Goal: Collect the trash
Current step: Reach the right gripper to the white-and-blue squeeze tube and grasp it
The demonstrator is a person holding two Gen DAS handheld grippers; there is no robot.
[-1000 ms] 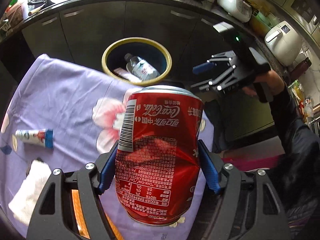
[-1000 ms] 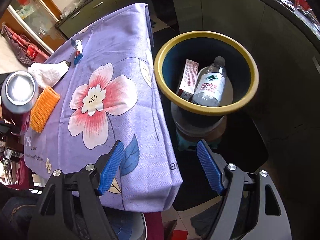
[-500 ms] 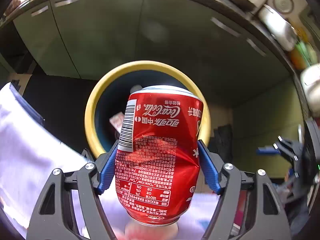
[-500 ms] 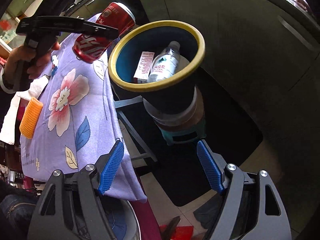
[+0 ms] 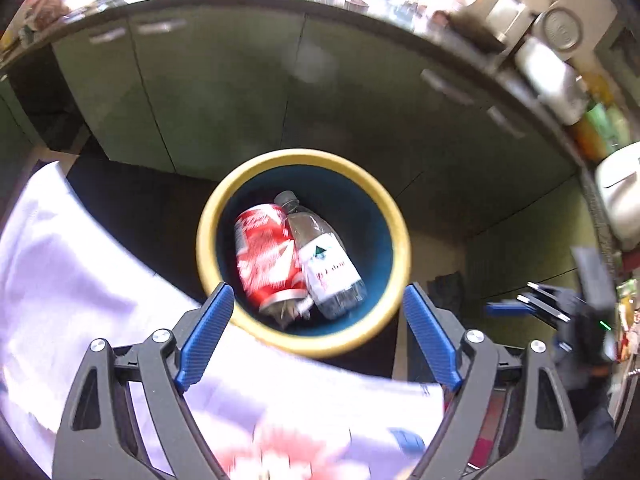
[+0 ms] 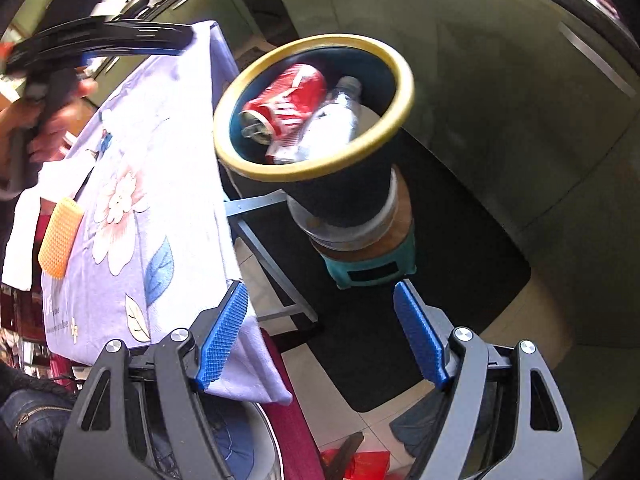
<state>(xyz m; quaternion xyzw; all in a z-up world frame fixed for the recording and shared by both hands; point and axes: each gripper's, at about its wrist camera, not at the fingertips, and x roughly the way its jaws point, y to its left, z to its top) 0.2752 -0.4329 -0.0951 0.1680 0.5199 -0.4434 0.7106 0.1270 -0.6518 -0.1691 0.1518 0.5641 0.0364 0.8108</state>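
Drop step looks done: red Coke can [image 5: 266, 254] lies in the yellow-rimmed bin [image 5: 400, 240], touching the water bottle [image 5: 324, 258]. Left gripper [image 5: 316, 336] hovers over the bin's near rim, fingers spread, empty. Right gripper [image 6: 320, 338] spread and empty too, right of the floral tablecloth [image 6: 160, 184]. Next: back to the table, likely the orange sponge [image 6: 60, 236] or white cloth [image 6: 24, 236].

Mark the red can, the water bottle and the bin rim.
red can [image 5: 266, 256]: left wrist view, printed side wall.
water bottle [image 5: 326, 262]: left wrist view, white label.
bin rim [image 6: 394, 120]: right wrist view, yellow lip, right side.
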